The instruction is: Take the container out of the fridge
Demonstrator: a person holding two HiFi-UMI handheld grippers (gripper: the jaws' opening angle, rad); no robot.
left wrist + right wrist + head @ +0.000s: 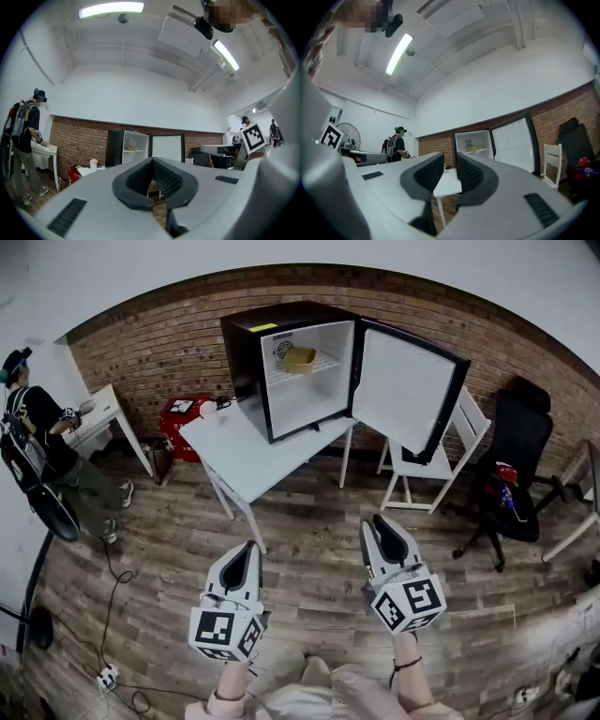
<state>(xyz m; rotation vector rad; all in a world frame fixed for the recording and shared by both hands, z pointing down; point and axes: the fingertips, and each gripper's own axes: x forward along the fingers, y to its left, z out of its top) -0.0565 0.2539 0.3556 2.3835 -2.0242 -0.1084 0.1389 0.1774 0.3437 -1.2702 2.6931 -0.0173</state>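
Observation:
A small black fridge (246, 352) stands on a white table (242, 454) with its door (405, 390) swung wide to the right. On its upper shelf sits a yellow container (299, 358), also seen as the container (132, 148) in the left gripper view and the container (472, 149) in the right gripper view. Both grippers hover over the wooden floor, well short of the table. The left gripper (247, 549) has its jaws touching at the tip (152, 160) and holds nothing. A narrow gap shows between the jaws of the right gripper (379, 521), and nothing is in it (450, 161).
A white folding chair (427, 465) stands under the open door and a black office chair (516, 456) at the right. A red box (183, 418) lies left of the table. A person (37, 427) stands at a white desk (103, 413) far left. A power strip (106, 676) and cables lie on the floor.

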